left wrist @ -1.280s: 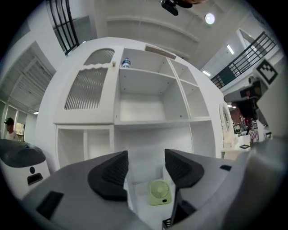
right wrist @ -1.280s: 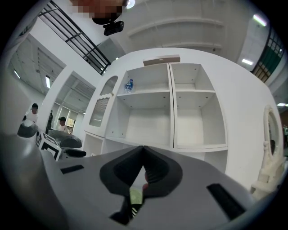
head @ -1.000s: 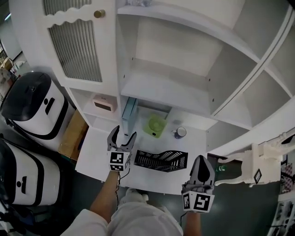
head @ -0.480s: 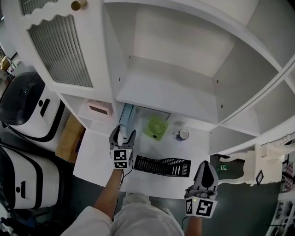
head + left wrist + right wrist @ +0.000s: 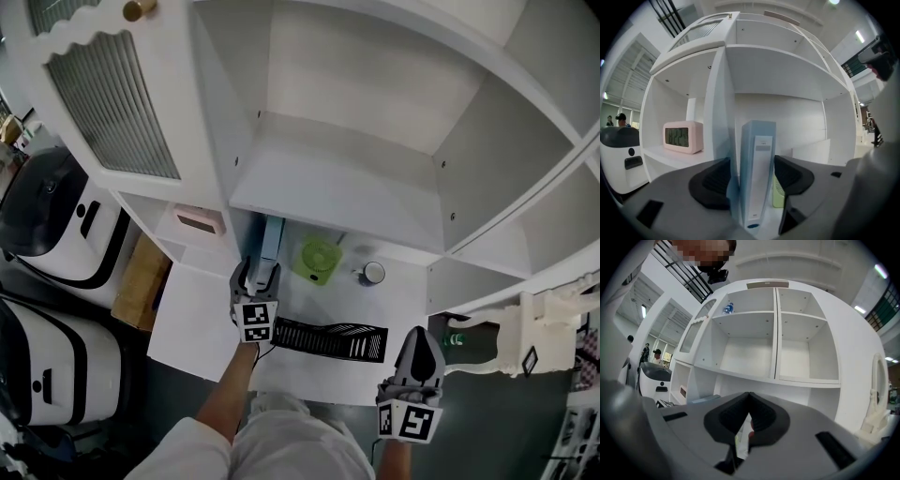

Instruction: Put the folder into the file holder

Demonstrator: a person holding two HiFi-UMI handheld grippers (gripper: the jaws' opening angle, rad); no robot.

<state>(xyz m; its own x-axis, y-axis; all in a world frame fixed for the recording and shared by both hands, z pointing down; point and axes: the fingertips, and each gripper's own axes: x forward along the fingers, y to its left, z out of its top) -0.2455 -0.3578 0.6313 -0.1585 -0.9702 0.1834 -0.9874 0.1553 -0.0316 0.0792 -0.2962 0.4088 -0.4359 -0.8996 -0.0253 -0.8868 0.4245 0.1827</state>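
Observation:
A pale blue folder (image 5: 272, 242) stands upright on the desk, under the shelf and against the cabinet partition. My left gripper (image 5: 256, 270) reaches level onto its spine. Its jaws have just been closing, and in the left gripper view both pads (image 5: 715, 180) lie against the sides of the folder (image 5: 757, 178). The black wire file holder (image 5: 328, 337) lies on the desk just right of that gripper. My right gripper (image 5: 418, 339) hangs off the desk's front right corner, shut with nothing in it (image 5: 749, 416).
A green fan (image 5: 317, 257) and a mug (image 5: 372, 273) stand behind the file holder. A pink clock (image 5: 197, 221) sits in the left cubby. White shelving (image 5: 356, 178) overhangs the white desk (image 5: 197, 319). Two black-and-white machines (image 5: 47, 216) and a cardboard box (image 5: 141, 277) stand at the left.
My left gripper has moved forward to the standing folder and its jaws have narrowed around the spine. The right gripper has sunk a little toward the near edge.

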